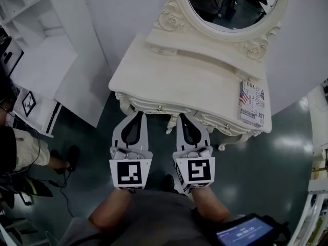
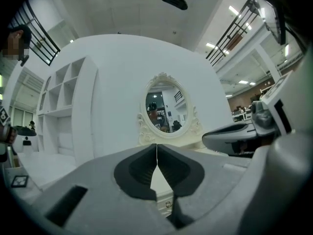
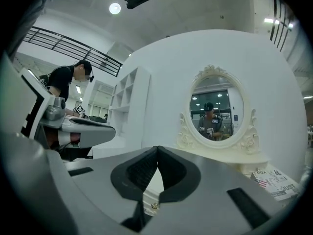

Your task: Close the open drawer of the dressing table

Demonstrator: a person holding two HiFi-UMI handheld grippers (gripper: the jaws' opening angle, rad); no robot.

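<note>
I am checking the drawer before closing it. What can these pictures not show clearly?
- Drawer gap: in the head view the dressing table top overhangs it; left tool and right tool, both shut, cover the front in their views.
- Booklet print: too small.
- Mirror top: cut by head view's edge.

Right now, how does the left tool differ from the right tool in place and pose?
In the head view, the left tool stands left of the gold knob, and the right tool stands right of it. The left tool leans toward the right, the right tool toward the left, so their tips converge. The right tool is nearer the booklet than the left tool. Both are shut, hold nothing, and point at the front of the table.
</note>
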